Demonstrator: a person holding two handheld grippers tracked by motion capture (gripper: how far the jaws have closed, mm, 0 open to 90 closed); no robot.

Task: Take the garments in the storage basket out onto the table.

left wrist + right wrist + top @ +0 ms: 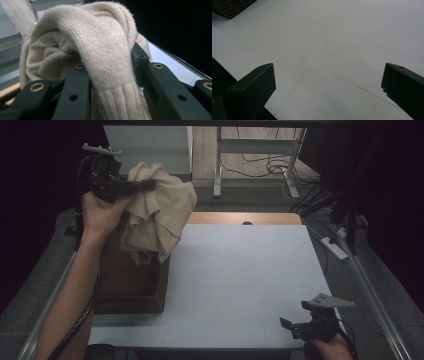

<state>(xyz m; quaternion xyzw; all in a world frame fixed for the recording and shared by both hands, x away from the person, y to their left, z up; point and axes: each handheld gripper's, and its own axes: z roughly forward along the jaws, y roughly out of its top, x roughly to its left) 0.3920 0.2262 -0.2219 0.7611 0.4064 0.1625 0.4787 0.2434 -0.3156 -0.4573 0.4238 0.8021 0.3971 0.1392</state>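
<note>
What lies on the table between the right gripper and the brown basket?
Bare white table: in the high view nothing lies between the right gripper and the basket.

1 sweater (160,212), 1 basket (131,280), seemingly

a white table (240,285) carries a dark wicker basket (131,285) at its left edge.

Hidden behind the hanging cream sweater (159,212): the far rim and inside of the brown wicker basket (131,285). Cut off at the bottom edge of the high view: the hand under the right tool (289,326). In the left gripper view, buried under knit folds: the pad tips of the left tool (110,75). Lost in darkness: both sides beyond the bench (250,285).
</note>
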